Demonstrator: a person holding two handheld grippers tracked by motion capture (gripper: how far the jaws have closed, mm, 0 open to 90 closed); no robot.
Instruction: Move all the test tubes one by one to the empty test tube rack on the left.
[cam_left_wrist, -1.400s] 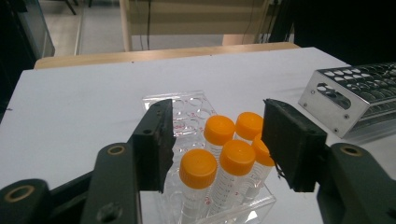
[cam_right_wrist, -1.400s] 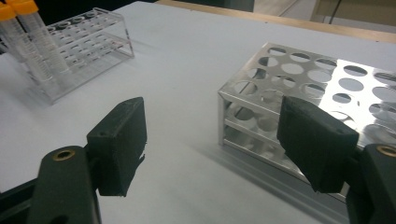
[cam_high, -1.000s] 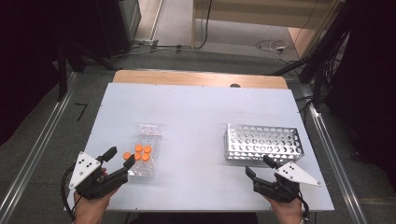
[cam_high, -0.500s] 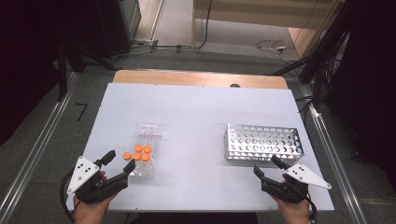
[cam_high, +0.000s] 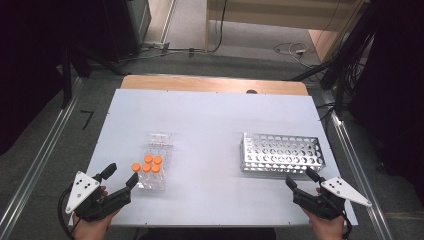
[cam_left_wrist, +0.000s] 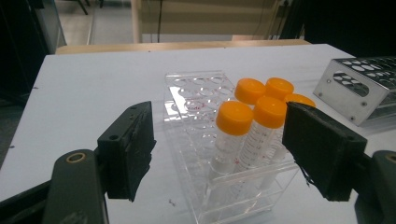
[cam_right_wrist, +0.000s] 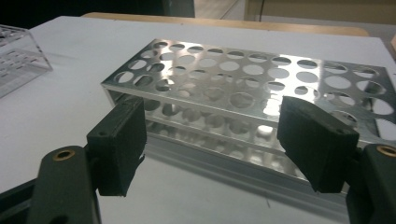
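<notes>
The high view looks forward and down from above the near edge of the white table (cam_high: 210, 125). The left gripper view sits low and close, looking across the table at the clear rack (cam_left_wrist: 219, 154) of orange-capped tubes (cam_left_wrist: 234, 117). The right gripper view is also low and close, facing the metal rack (cam_right_wrist: 252, 88). Each gripper view also shows the other rack at its edge.

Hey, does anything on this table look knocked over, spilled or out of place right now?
Nothing stands out. The clear rack stands level with its orange-capped tubes upright, the metal rack sits flat with its holes empty, and both open grippers hang near the table's front edge.
</notes>
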